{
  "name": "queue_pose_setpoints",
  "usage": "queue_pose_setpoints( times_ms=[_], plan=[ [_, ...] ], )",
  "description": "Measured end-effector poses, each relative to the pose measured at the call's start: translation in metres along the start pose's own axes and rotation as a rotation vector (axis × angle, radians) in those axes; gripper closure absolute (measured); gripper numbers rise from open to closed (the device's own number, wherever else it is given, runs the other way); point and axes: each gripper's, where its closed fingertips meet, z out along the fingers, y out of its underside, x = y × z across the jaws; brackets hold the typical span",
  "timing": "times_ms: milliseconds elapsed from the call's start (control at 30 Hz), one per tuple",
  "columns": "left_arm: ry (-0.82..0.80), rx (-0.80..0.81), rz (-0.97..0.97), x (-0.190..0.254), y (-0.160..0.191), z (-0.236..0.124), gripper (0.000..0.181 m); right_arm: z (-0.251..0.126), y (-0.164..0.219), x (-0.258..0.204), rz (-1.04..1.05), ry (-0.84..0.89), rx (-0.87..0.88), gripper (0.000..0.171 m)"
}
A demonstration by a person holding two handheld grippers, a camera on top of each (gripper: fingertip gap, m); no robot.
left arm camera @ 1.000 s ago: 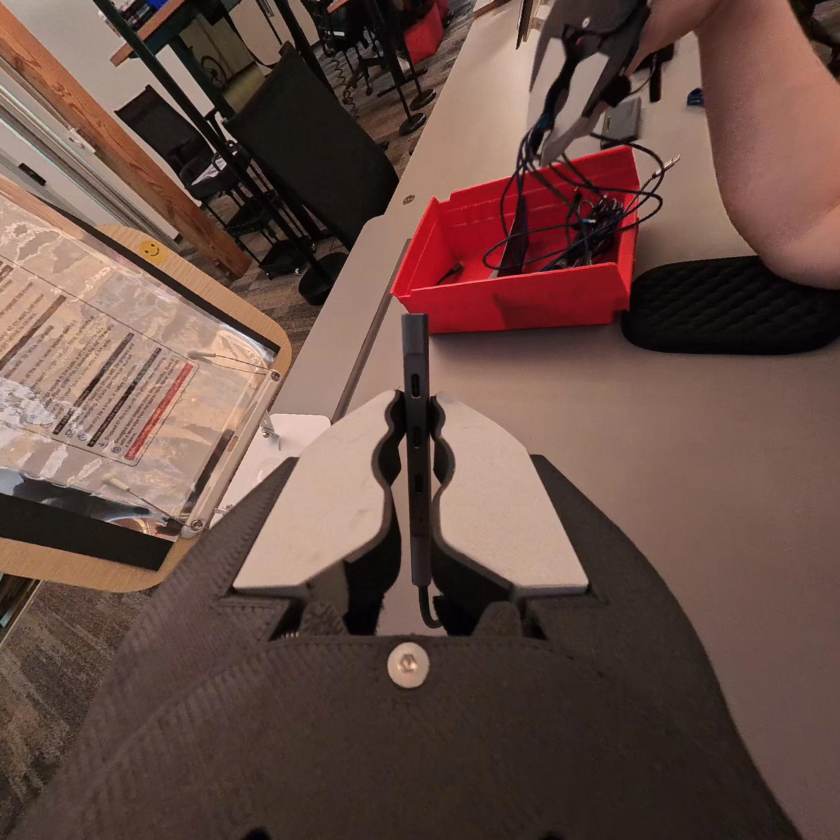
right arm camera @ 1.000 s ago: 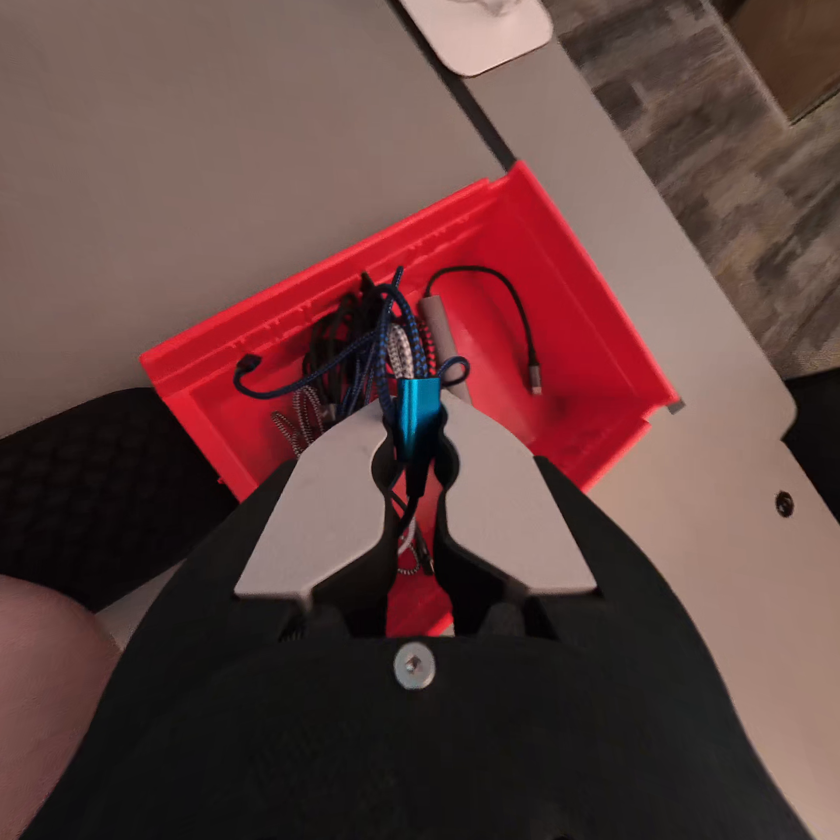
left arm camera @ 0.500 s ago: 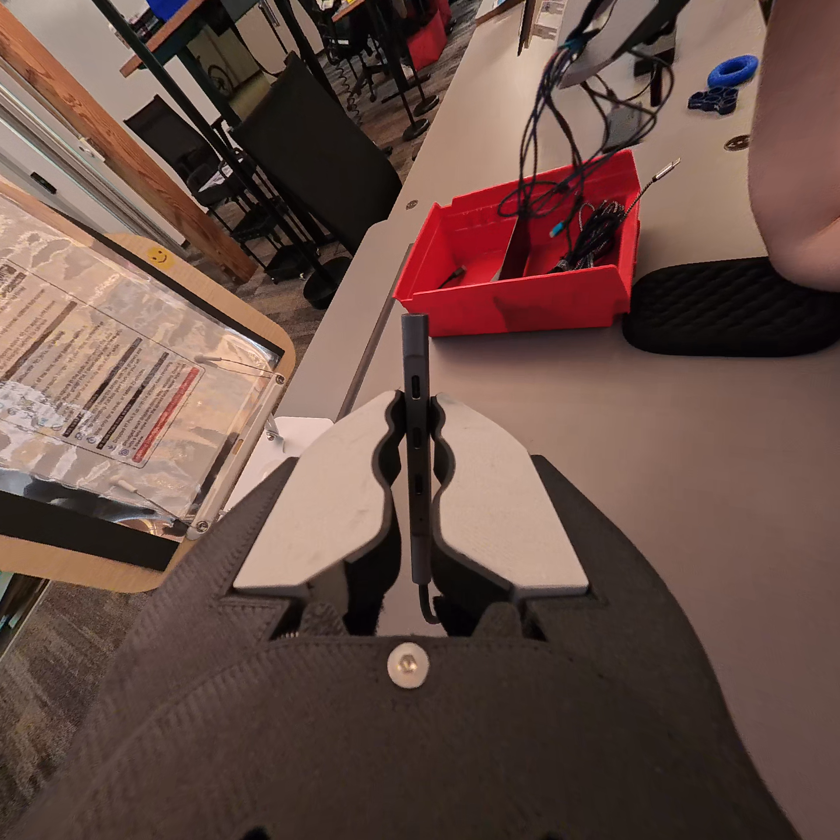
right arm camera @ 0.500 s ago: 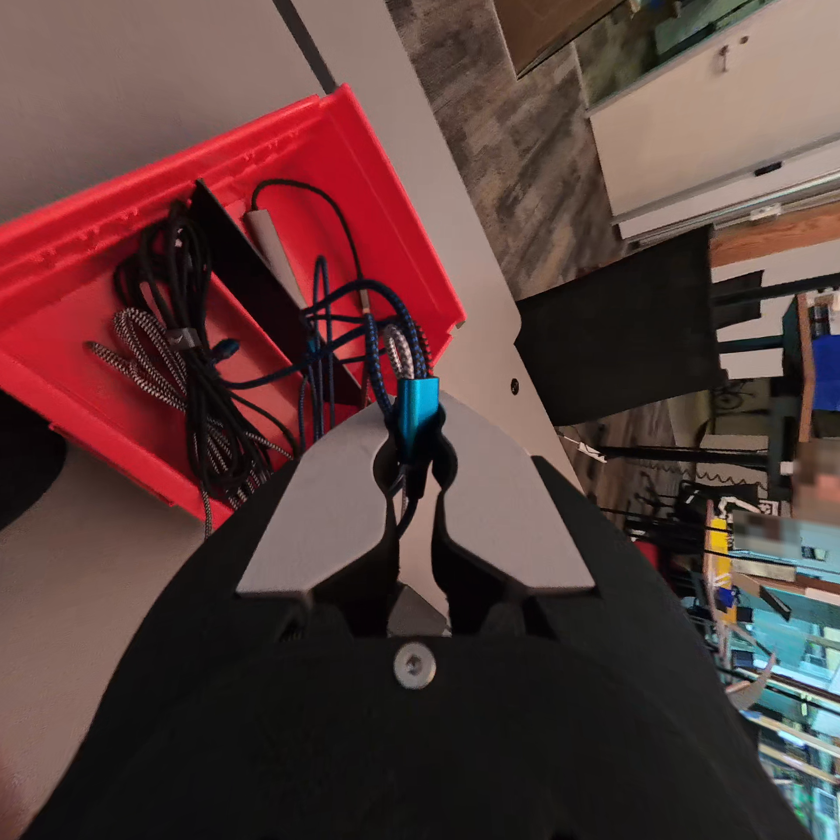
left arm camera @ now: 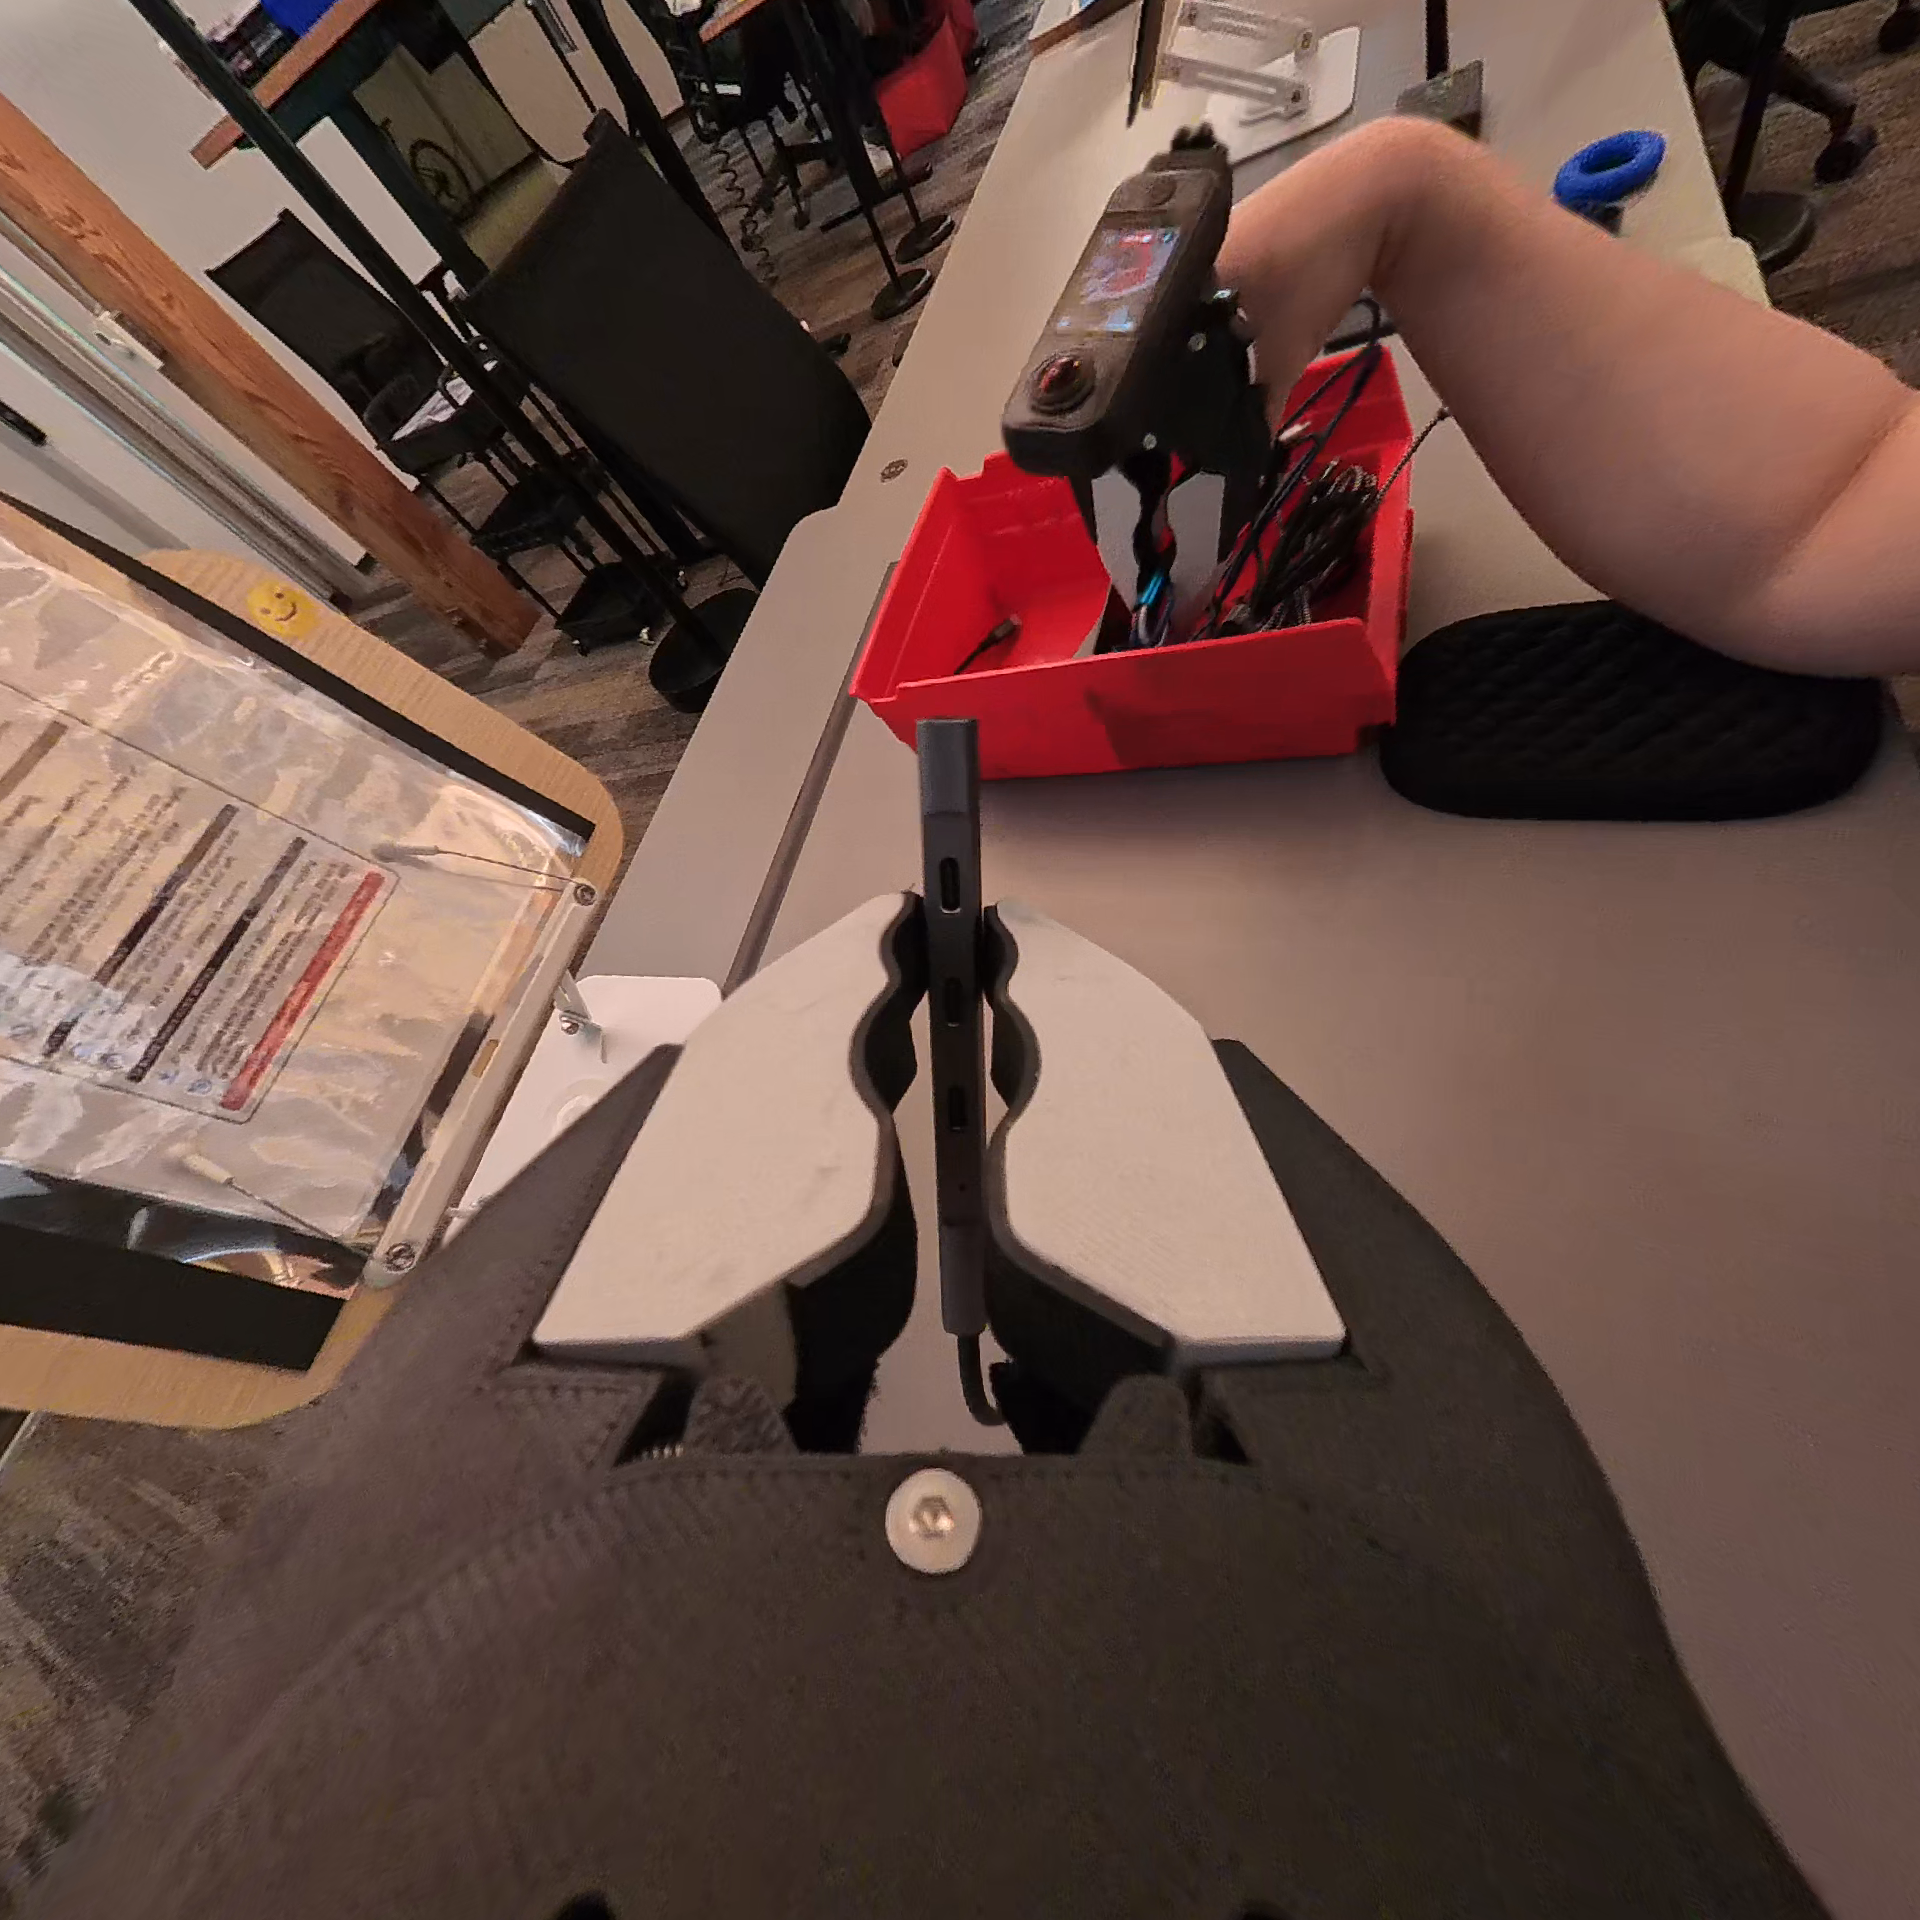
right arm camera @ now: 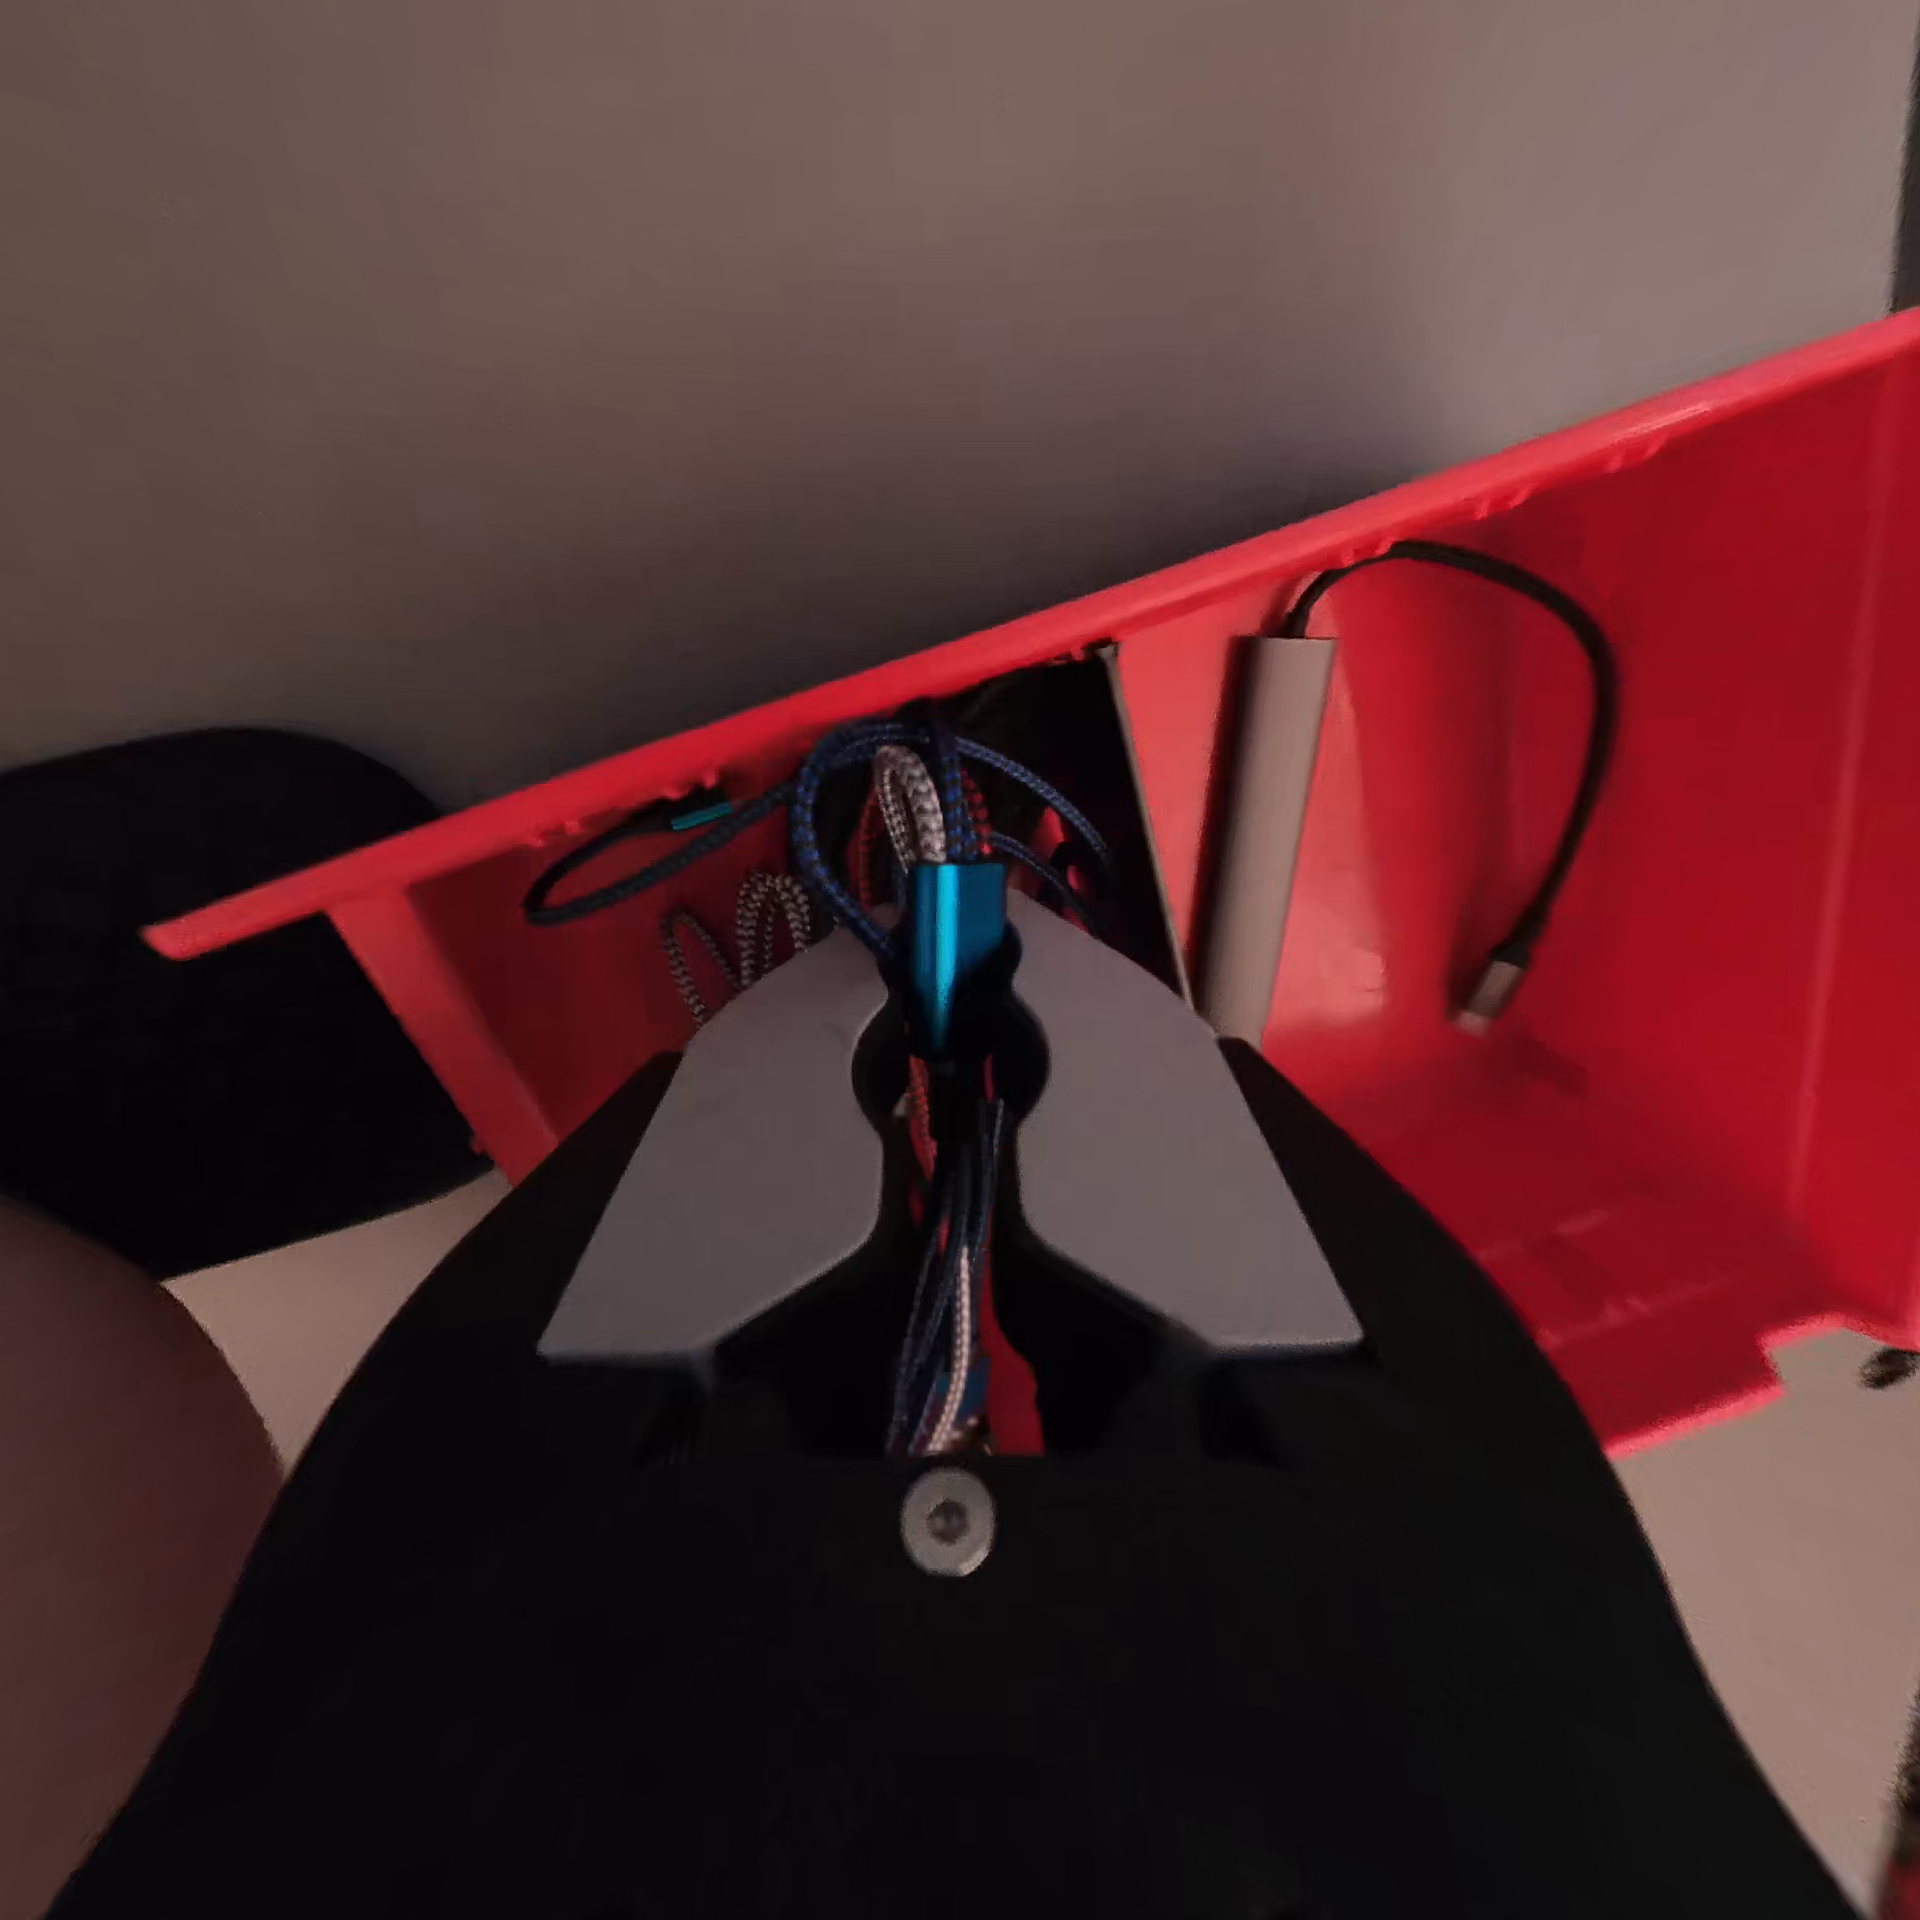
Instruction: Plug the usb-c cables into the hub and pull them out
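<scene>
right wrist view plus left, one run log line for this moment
left gripper: shut on hub | right gripper: shut on blue cable plug, over red bin | plugged: no

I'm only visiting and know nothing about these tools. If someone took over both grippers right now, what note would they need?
Left gripper: shut on the slim dark-grey metal hub, held above the grey table, ports empty.
Right gripper: shut on a bright blue metal connector tangled with braided cables, low in the red plastic bin.
A second grey hub lies in the bin.
Done: nothing plugged.
Left: free one cable, plug it in, pull it out.
</scene>
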Motion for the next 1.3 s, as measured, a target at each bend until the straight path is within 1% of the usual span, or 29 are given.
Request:
queue_pose_setpoints(
  times_ms=[100,133,167,233,300,433,467,533,567,600,633,667,700,767,800,833,867,967,1033,1067,1133,1200,1267,1300],
  plan=[
    [0.013,0.001,-0.008,0.001,0.0,0.004,0.173,-0.004,-0.003,-0.001,0.106,-0.048,0.068,0.154],
    [0.019,0.004,-0.013,0.002,-0.001,0.005,0.173,-0.007,-0.005,0.0,0.132,-0.048,0.092,0.15],
    [0.024,0.007,-0.018,0.003,-0.001,0.005,0.173,-0.011,-0.004,0.0,0.145,-0.047,0.108,0.143],
    [0.025,0.015,-0.027,0.002,-0.003,0.004,0.173,-0.017,0.0,0.0,0.157,-0.01,0.107,0.129],
    [0.027,0.026,-0.04,0.002,-0.004,0.003,0.173,-0.027,0.004,-0.002,0.152,0.034,0.099,0.121],
    [0.042,0.066,-0.085,0.0,-0.009,0.001,0.173,-0.063,-0.006,-0.005,0.11,0.16,0.186,0.118],
    [0.046,0.079,-0.101,-0.001,-0.011,0.001,0.173,-0.075,-0.014,-0.005,0.085,0.213,0.223,0.114],
    [0.059,0.114,-0.138,-0.002,-0.015,0.001,0.173,-0.106,-0.037,0.003,0.011,0.381,0.324,0.114],
    [0.076,0.138,-0.155,-0.002,-0.018,0.001,0.173,-0.126,-0.055,0.007,-0.029,0.48,0.406,0.114],
    [0.094,0.162,-0.17,-0.001,-0.02,0.001,0.173,-0.147,-0.076,0.008,-0.063,0.563,0.515,0.114],
    [0.11,0.184,-0.186,-0.001,-0.023,0.002,0.173,-0.169,-0.1,0.003,-0.094,0.604,0.657,0.115],
    [0.125,0.203,-0.205,0.0,-0.025,0.003,0.173,-0.189,-0.126,-0.008,-0.129,0.597,0.824,0.115],
    [0.14,0.219,-0.226,0.0,-0.027,0.004,0.173,-0.205,-0.15,-0.026,-0.171,0.54,0.998,0.115],
    [0.171,0.267,-0.272,0.0,-0.033,0.005,0.173,-0.227,-0.186,-0.066,-0.245,0.317,1.326,0.114],
    [0.193,0.294,-0.295,0.001,-0.037,0.006,0.173,-0.232,-0.2,-0.082,-0.254,0.188,1.441,0.118],
    [0.219,0.32,-0.317,0.003,-0.04,0.006,0.173,-0.229,-0.213,-0.09,-0.225,0.062,1.489,0.122],
    [0.25,0.34,-0.338,0.005,-0.043,0.007,0.173,-0.222,-0.227,-0.093,-0.176,-0.039,1.495,0.122],
    [0.32,0.365,-0.375,0.013,-0.047,0.013,0.173,-0.196,-0.257,-0.103,-0.093,-0.258,1.493,0.128],
    [0.322,0.363,-0.379,0.014,-0.047,0.018,0.173,-0.184,-0.269,-0.113,-0.068,-0.393,1.478,0.13],
    [0.316,0.36,-0.377,0.014,-0.047,0.021,0.173,-0.179,-0.273,-0.116,-0.061,-0.429,1.463,0.131],
    [0.308,0.355,-0.368,0.015,-0.046,0.026,0.173,-0.172,-0.28,-0.117,-0.045,-0.442,1.459,0.145],
    [0.325,0.352,-0.37,0.019,-0.046,0.031,0.173,-0.167,-0.282,-0.118,-0.06,-0.413,1.459,0.16],
    [0.354,0.356,-0.374,0.022,-0.047,0.032,0.172,-0.164,-0.28,-0.118,-0.09,-0.393,1.429,0.161],
    [0.352,0.371,-0.382,0.02,-0.049,0.03,0.163,-0.162,-0.278,-0.115,-0.102,-0.369,1.394,0.161]
  ],
)
